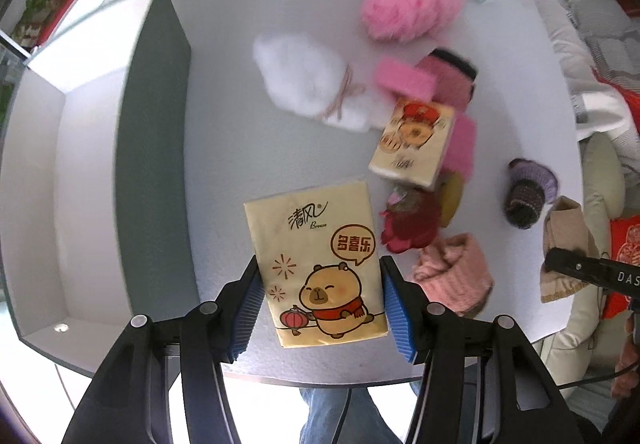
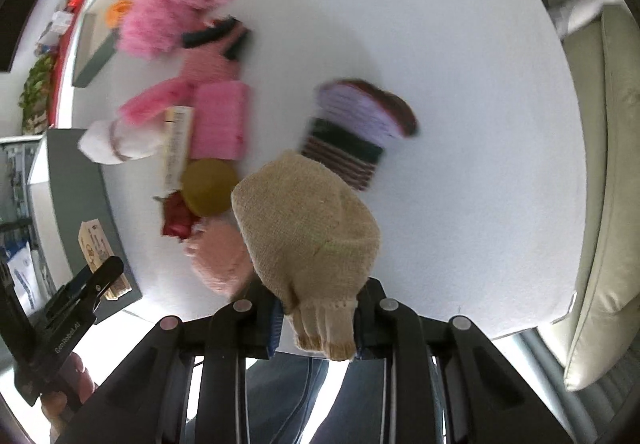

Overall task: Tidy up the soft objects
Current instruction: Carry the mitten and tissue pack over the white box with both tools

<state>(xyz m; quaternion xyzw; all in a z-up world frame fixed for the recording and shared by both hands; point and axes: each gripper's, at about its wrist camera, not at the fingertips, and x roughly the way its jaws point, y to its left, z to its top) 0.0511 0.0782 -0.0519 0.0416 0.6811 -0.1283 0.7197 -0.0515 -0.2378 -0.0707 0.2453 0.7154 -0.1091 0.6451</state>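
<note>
Soft objects lie heaped on the white surface (image 1: 224, 131) beside a grey-rimmed bin (image 1: 152, 123), both grippers loaded.

The left gripper (image 1: 322, 304) pinches a yellow tissue pack (image 1: 316, 264) by its long edges, held flat above the surface, likely for sorting into the bin; the right gripper (image 2: 318, 324) clamps a beige knit mitten (image 2: 308, 232) at its cuff, so it hangs free.

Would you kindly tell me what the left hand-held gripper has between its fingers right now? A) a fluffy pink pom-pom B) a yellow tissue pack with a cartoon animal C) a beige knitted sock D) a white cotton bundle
B: the left hand-held gripper has its blue pads on both sides of the yellow tissue pack.
</note>
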